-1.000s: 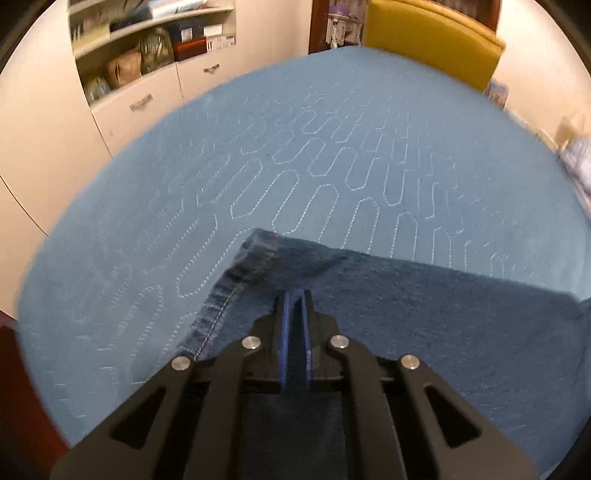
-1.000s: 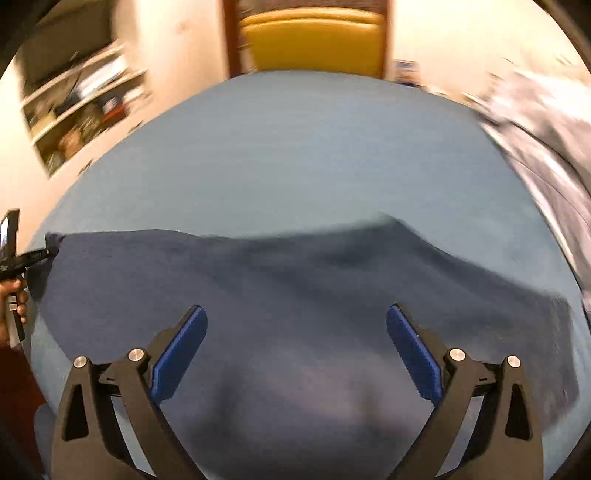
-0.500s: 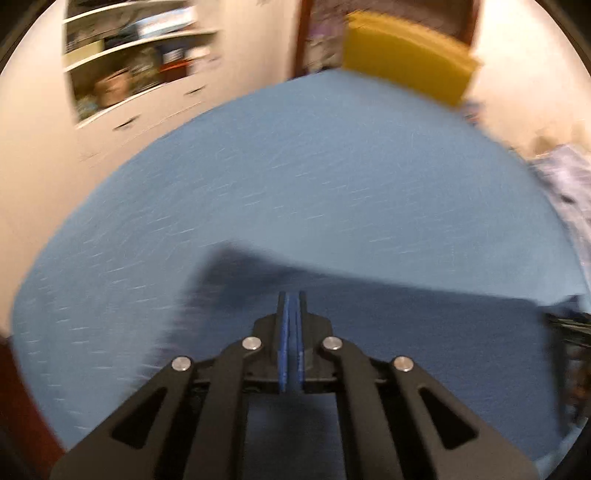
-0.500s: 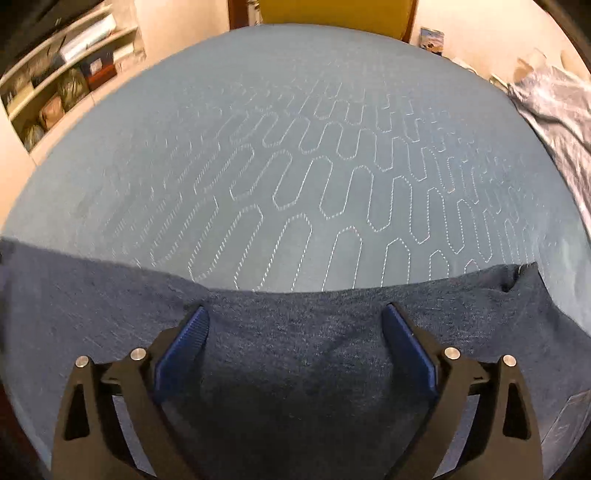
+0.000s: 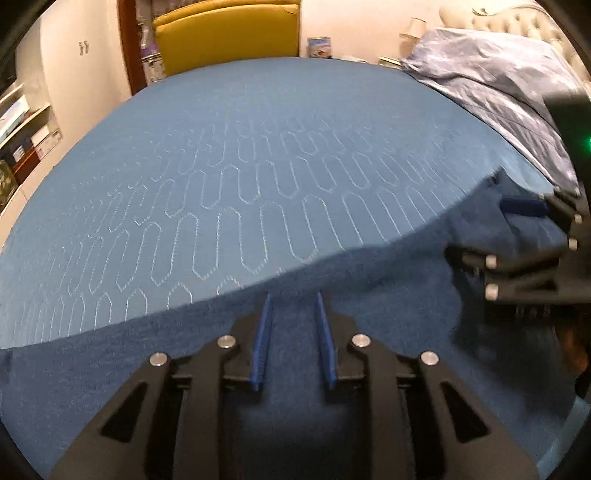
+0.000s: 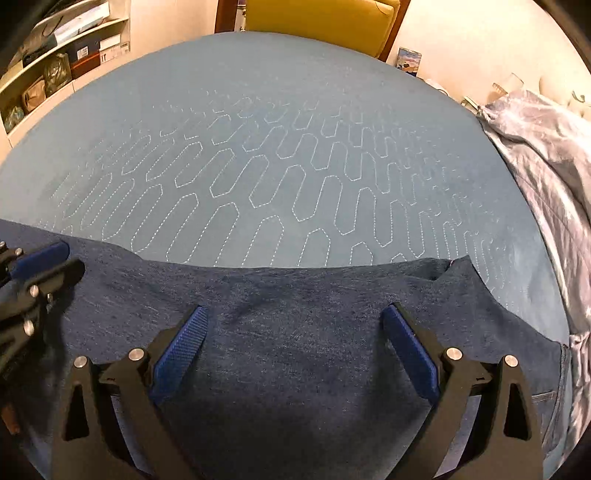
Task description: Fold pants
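Observation:
Dark blue denim pants (image 5: 369, 295) lie flat across the near part of the blue quilted bedspread (image 5: 258, 166). My left gripper (image 5: 293, 295) hovers just above the denim, open by a narrow gap with nothing between its blue pads. My right gripper (image 6: 295, 310) stands wide open over the pants (image 6: 295, 354), also holding nothing. A notch in the cloth's far edge (image 6: 443, 267) shows near the right. Each gripper shows in the other's view: the right gripper (image 5: 491, 232) at the right edge, the left gripper (image 6: 44, 266) at the left edge.
A crumpled pale blue sheet (image 6: 546, 155) lies along the bed's right side. A yellow upholstered piece (image 5: 229, 33) stands past the far edge. Shelves with boxes and jars (image 6: 55, 74) line the left wall. The bedspread beyond the pants is bare.
My left gripper, shut on the pants' hem before, has opened and let the cloth go, swinging right toward the right gripper. The right gripper stays open over the pants.

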The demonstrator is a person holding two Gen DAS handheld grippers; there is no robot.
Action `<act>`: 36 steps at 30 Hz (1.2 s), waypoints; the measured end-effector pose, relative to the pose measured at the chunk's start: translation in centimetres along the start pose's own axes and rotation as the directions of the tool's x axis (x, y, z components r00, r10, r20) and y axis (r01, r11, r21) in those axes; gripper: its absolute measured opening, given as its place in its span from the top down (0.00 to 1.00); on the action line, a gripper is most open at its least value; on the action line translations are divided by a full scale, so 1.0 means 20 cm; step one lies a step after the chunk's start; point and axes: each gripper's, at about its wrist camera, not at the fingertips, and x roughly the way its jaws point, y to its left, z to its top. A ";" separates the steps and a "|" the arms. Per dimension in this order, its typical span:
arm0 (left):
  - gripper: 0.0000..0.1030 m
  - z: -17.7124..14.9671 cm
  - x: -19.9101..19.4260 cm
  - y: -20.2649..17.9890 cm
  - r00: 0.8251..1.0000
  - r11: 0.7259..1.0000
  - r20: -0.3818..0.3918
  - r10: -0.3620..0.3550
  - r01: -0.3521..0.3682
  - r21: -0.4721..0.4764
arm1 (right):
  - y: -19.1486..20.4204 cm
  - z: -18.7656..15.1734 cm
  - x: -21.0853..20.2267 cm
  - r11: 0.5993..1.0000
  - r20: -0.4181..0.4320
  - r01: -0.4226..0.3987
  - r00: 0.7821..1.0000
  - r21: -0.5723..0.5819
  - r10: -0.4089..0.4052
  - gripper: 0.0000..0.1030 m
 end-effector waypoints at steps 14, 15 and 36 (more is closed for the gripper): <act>0.53 -0.36 -0.35 0.74 0.990 0.911 0.005 0.141 -0.128 -0.392 | 0.24 -0.16 -0.36 0.978 0.058 -0.208 0.976 -0.003 0.208 0.08; 0.53 -0.39 -0.38 0.80 0.986 0.898 -0.013 0.169 -0.159 -0.409 | 0.29 -0.18 -0.41 0.977 0.059 -0.213 0.975 0.004 0.213 0.07; 0.01 -0.59 -0.46 0.55 0.971 0.927 -0.057 0.232 -0.239 -0.288 | 0.63 -0.54 -0.46 0.978 0.001 -0.186 0.982 0.091 0.187 0.04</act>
